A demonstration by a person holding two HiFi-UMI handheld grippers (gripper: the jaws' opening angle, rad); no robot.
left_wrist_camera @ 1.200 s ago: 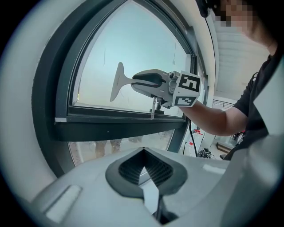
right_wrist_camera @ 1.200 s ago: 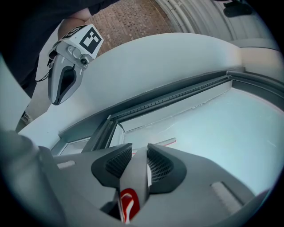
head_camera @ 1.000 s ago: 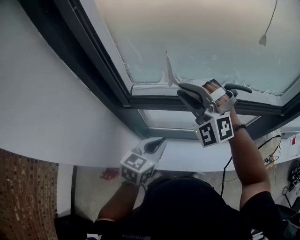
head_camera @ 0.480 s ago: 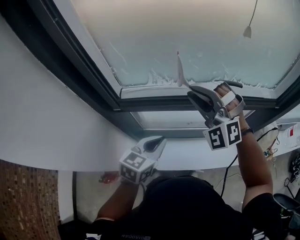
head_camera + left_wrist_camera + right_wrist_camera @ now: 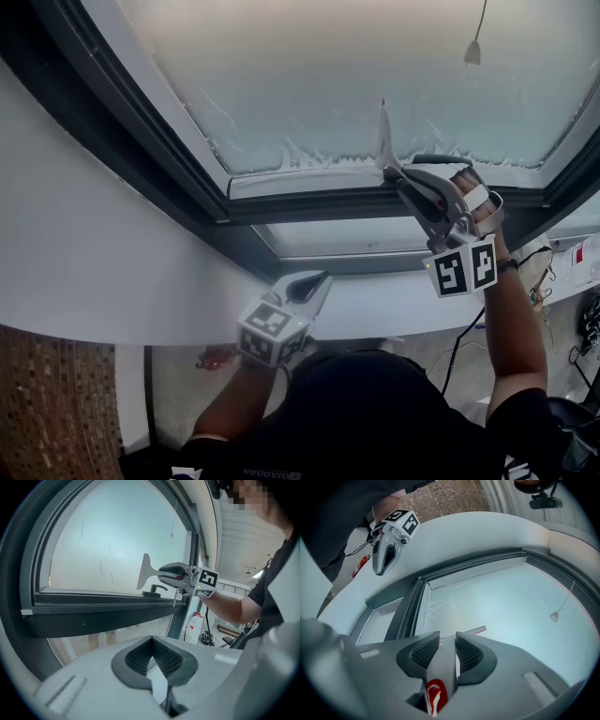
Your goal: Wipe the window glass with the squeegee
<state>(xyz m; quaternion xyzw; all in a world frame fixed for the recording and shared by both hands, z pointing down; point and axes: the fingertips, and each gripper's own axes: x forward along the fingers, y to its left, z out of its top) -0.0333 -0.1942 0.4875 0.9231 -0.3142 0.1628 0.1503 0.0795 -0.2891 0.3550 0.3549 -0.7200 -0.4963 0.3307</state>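
Note:
The grey squeegee has its blade against the lower part of the window glass, just above the bottom rail. My right gripper is shut on its handle. In the right gripper view the handle, with a red mark, runs between the jaws and the blade end shows beyond them. The left gripper view shows the squeegee from the side against the glass. My left gripper hovers low over the white sill, away from the glass, shut, with a thin white sliver between its pads.
Foamy streaks line the glass's lower edge. A dark window frame and a black window handle sit below the squeegee. A pull cord end hangs before the pane. The white sill curves below; cables lie at the right.
My right gripper has slid the squeegee to the right along the lower part of the glass. The left gripper has stayed where it was.

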